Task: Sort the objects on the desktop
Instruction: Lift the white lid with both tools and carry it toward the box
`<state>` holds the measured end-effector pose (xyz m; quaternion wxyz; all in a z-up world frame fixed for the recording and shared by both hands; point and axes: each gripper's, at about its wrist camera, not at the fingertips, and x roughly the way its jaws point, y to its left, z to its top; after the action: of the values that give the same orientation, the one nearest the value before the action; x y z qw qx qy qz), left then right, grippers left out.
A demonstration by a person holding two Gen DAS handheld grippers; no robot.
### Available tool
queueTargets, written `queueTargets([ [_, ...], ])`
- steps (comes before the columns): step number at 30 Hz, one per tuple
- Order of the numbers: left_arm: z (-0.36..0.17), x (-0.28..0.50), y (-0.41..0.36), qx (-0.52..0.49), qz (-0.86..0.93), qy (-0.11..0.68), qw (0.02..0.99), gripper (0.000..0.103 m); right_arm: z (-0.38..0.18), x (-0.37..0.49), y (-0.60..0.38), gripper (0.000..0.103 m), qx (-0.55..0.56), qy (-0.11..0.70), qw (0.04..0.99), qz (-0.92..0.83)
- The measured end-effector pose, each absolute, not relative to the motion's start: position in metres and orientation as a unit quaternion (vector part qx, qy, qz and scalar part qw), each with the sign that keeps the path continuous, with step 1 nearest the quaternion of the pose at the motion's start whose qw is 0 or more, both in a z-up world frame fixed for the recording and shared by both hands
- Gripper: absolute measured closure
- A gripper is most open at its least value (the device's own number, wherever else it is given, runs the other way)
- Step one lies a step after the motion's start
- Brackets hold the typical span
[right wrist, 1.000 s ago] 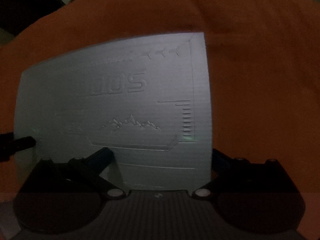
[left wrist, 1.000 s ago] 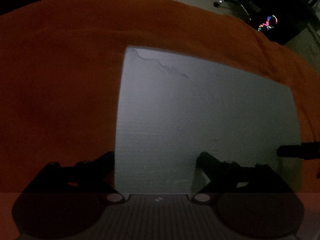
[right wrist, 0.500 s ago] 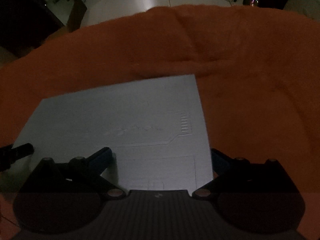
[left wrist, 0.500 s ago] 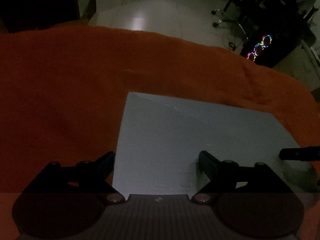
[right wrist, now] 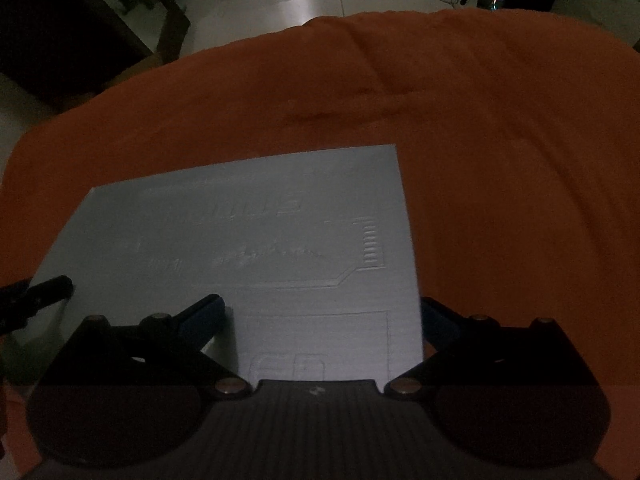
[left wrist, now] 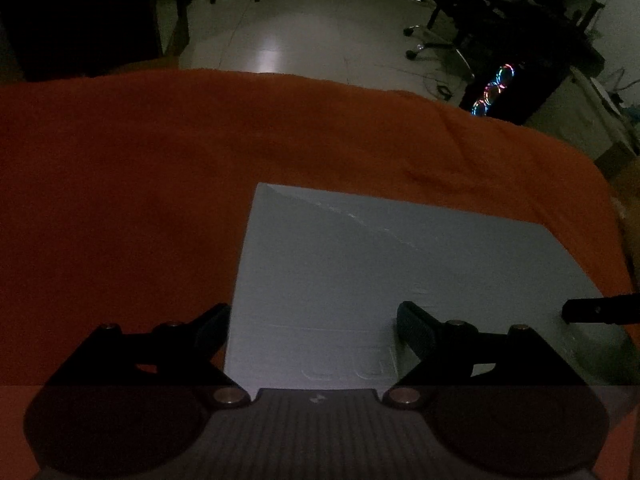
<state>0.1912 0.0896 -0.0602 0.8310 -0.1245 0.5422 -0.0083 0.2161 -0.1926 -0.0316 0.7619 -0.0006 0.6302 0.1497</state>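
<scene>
A flat pale grey-blue board (left wrist: 400, 280) with embossed lines and a mountain pattern lies on an orange cloth (left wrist: 160, 180). It also shows in the right wrist view (right wrist: 260, 240). My left gripper (left wrist: 314, 320) is open over the board's near left edge, one finger on the cloth side, one over the board. My right gripper (right wrist: 322, 312) is open over the board's near right edge. Neither holds anything. The tip of the right gripper's finger (left wrist: 600, 312) shows at the right of the left view, and the left gripper's finger (right wrist: 40, 292) at the left of the right view.
The orange cloth (right wrist: 500, 160) covers the whole table, with folds toward the far right. Beyond the far edge is a tiled floor (left wrist: 320, 32), an office chair (left wrist: 448, 28) and a computer case with lit fans (left wrist: 496, 88). The room is dim.
Both grippers have pulled back and tilted up, so the board looks smaller and lower and the floor beyond the table has come into view. The jaws stay open.
</scene>
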Motion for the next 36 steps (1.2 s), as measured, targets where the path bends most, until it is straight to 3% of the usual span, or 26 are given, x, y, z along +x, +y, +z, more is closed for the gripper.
queueTargets([
  [18, -0.105, 0.11, 0.065, -0.105, 0.009, 0.529, 0.842, 0.015, -0.093, 0.173, -0.192, 0.0, -0.018, 0.614, 0.775, 0.149],
  [33, -0.095, 0.042, 0.042, -0.017, -0.018, 0.506, 0.862, 0.015, -0.091, 0.157, -0.186, 0.0, -0.042, 0.629, 0.763, 0.144],
  [36, -0.091, 0.037, 0.054, -0.035, -0.026, 0.502, 0.864, 0.027, -0.093, 0.161, -0.186, 0.0, -0.042, 0.628, 0.763, 0.146],
])
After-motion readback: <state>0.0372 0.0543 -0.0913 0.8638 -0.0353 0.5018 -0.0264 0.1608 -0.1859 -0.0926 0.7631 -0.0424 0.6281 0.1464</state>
